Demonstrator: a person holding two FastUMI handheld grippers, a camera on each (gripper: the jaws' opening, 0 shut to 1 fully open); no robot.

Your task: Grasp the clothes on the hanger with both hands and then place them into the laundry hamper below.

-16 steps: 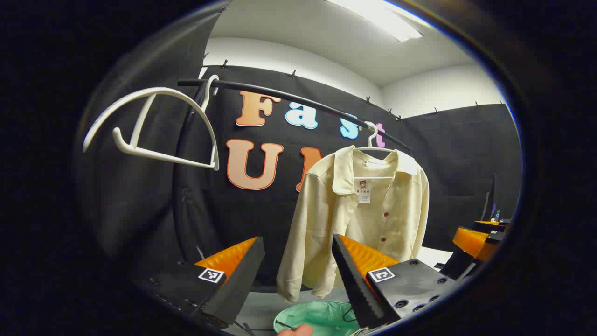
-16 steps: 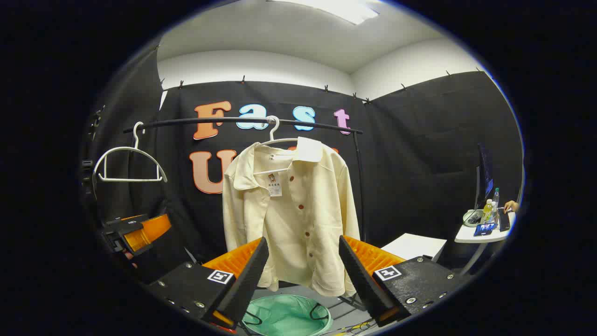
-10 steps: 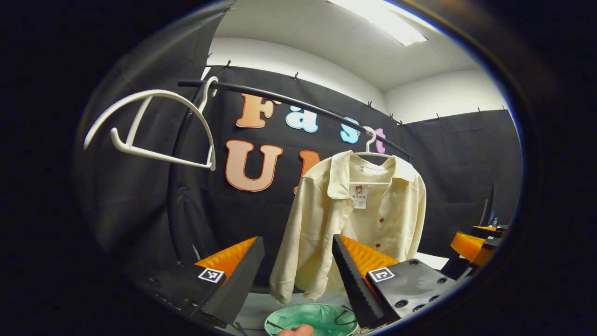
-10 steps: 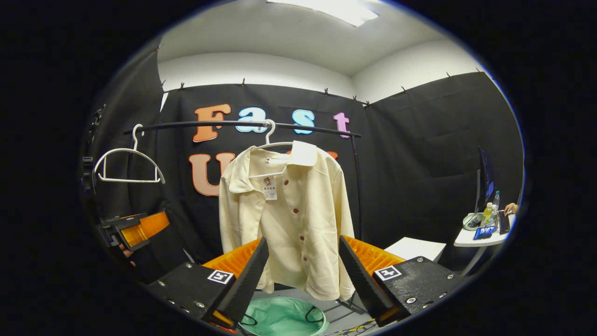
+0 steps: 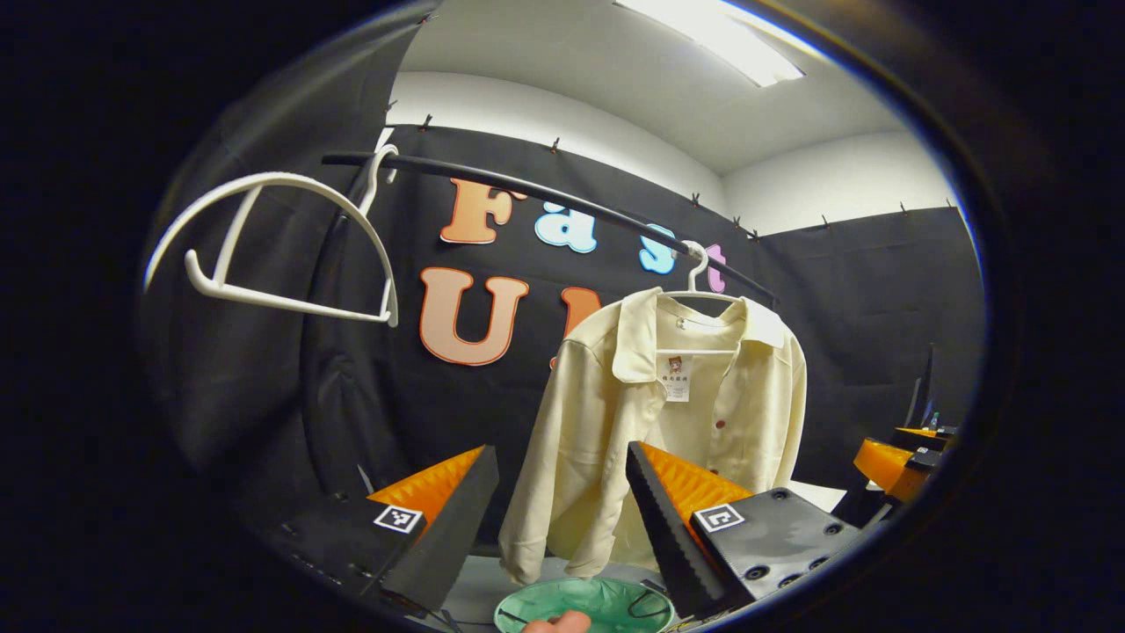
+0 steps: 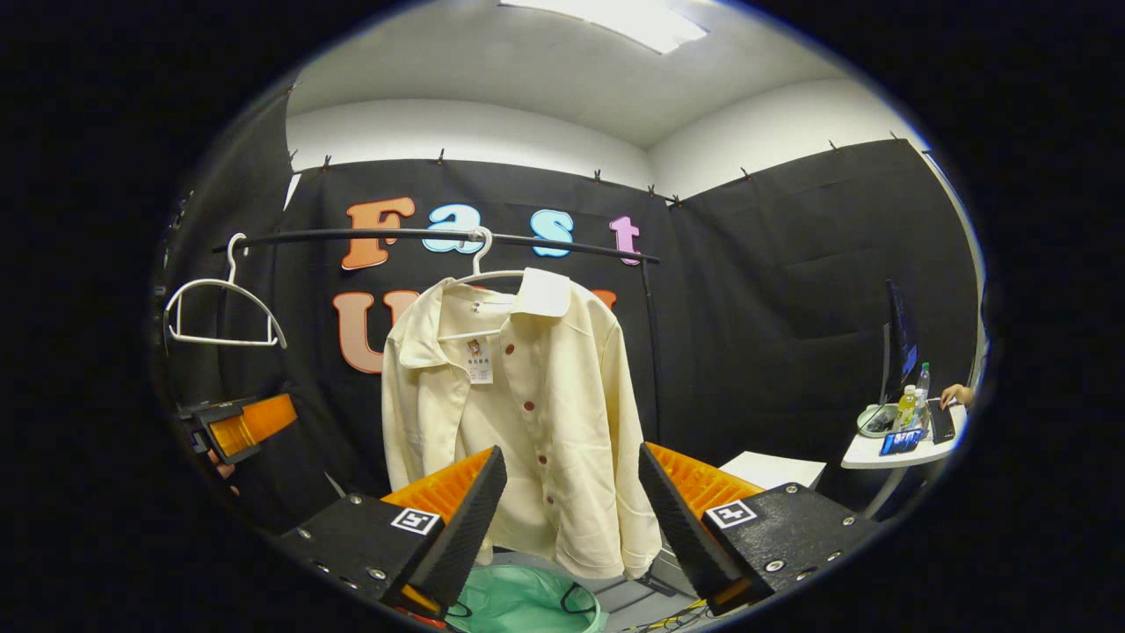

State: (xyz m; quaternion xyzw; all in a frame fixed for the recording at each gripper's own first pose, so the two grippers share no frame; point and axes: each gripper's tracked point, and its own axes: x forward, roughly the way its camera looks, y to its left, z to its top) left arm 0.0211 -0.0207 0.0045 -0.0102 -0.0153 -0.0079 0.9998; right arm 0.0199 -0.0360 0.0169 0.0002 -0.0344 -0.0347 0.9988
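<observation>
Shirt [image 6: 527, 413] shifted lower-left, hamper [image 6: 518, 602] below

In the right gripper view we see the shirt [image 6: 518, 413] hanging on a hanger [image 6: 482, 268] from the rail [image 6: 422, 235], with an empty hanger [image 6: 220, 308] on the same rail well to its left. The laundry hamper [image 6: 518, 602] sits on the floor below the shirt. The left gripper [image 6: 237, 428] is at the left, below the empty hanger and apart from the shirt. Far right stands a small table [image 6: 896, 444] with bottles and a monitor. In the left gripper view the shirt [image 5: 668, 422] hangs right of centre, the hamper [image 5: 584, 607] beneath it, and the right gripper [image 5: 892, 462] is at the right edge.
</observation>
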